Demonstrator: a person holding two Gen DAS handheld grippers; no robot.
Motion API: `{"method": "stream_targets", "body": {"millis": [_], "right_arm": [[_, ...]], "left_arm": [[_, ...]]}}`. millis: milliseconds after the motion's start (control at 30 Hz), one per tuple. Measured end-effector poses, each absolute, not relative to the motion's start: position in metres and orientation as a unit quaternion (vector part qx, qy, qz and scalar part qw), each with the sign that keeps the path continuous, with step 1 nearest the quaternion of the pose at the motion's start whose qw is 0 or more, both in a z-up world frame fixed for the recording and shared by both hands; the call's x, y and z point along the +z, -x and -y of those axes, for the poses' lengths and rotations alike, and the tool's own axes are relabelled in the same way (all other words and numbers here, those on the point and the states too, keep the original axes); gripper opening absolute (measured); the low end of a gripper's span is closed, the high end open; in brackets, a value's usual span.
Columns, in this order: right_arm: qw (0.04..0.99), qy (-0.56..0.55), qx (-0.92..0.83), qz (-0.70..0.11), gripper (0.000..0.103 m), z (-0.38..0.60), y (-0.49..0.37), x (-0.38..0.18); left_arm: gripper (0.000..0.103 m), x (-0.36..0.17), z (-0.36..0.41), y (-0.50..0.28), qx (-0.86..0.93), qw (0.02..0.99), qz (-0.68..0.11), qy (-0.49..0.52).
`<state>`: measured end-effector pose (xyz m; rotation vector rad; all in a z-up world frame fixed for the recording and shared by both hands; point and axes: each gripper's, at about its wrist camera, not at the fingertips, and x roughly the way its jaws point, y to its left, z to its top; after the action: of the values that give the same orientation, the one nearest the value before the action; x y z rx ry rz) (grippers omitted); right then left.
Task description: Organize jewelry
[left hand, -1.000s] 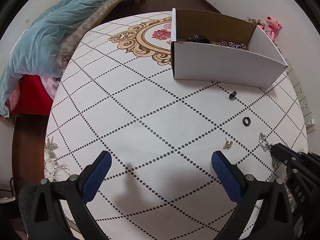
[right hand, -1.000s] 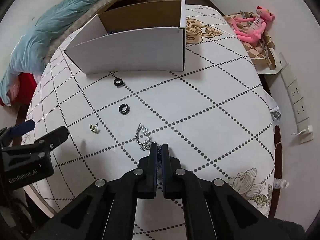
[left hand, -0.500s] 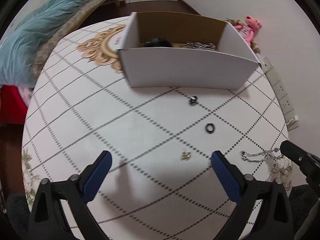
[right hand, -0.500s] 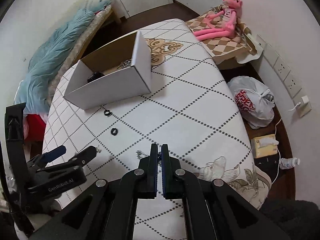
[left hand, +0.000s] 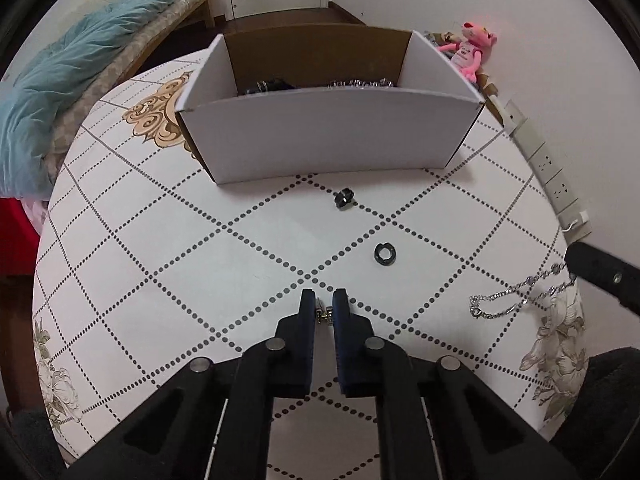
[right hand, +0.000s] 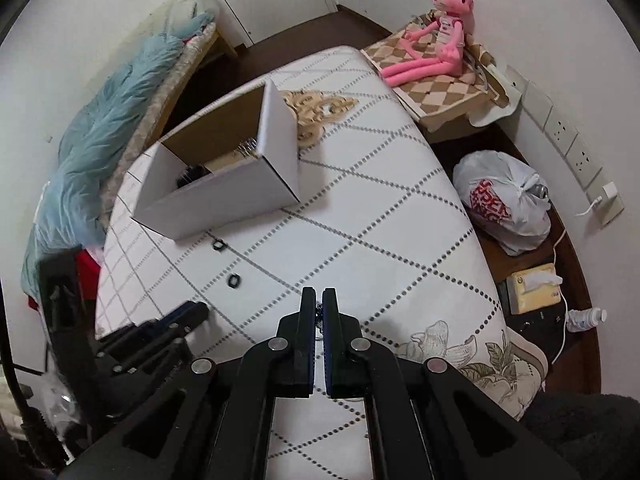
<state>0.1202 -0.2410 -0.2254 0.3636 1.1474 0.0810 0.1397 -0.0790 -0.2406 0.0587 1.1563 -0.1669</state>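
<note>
On the white dotted tablecloth (left hand: 200, 264), my left gripper (left hand: 323, 298) points down with its jaws closing on a small gold earring (left hand: 324, 314); both pads press it. Two black rings (left hand: 344, 198) (left hand: 385, 255) lie between it and the white cardboard box (left hand: 328, 136), which holds dark and silver jewelry. My right gripper (right hand: 319, 296) is shut on a silver chain (right hand: 319, 312). In the left wrist view that chain (left hand: 512, 300) trails from the right gripper (left hand: 600, 276) down to the cloth at the right edge. The left gripper (right hand: 160, 332) shows low left in the right wrist view.
The round table ends close behind both grippers and to the right. A bed with a teal blanket (left hand: 72, 92) stands left. A pink plush toy (right hand: 440, 40), a white plastic bag (right hand: 504, 200) and a tissue box (right hand: 532, 288) are right of the table, by wall sockets (left hand: 548, 168).
The left jaws went from wide open to closed around the gold earring, and its view swung to face the box. The right gripper rose with the chain, lifting most of it off the cloth.
</note>
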Motion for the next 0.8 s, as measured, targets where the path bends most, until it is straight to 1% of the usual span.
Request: {"method": "stream_targets", "body": {"millis": [167, 300, 500, 667, 800], "right_arm": [[0.837, -0.184, 0.058, -0.512, 0.003, 0.239, -0.127, -0.194], [0.850, -0.189, 0.078, -0.486, 0.003, 0.238, -0.138, -0.162], [0.865, -0.185, 0.108, -0.453, 0.003, 0.235, -0.169, -0.123], [0.866, -0.168, 0.131, -0.453, 0.003, 0.219, -0.214, -0.109], [0.858, -0.148, 0.138, -0.472, 0.003, 0.205, -0.250, -0.116]], "left_arm": [[0.006, -0.211, 0.066, -0.139, -0.093, 0.841, -0.533, 0.007], [0.006, -0.169, 0.047, -0.147, -0.107, 0.852, -0.511, 0.034], [0.006, -0.111, 0.026, -0.179, -0.113, 0.874, -0.471, 0.039], [0.006, -0.095, 0.025, -0.218, -0.114, 0.878, -0.463, 0.037], [0.006, -0.102, 0.030, -0.248, -0.117, 0.870, -0.478, 0.037]]}}
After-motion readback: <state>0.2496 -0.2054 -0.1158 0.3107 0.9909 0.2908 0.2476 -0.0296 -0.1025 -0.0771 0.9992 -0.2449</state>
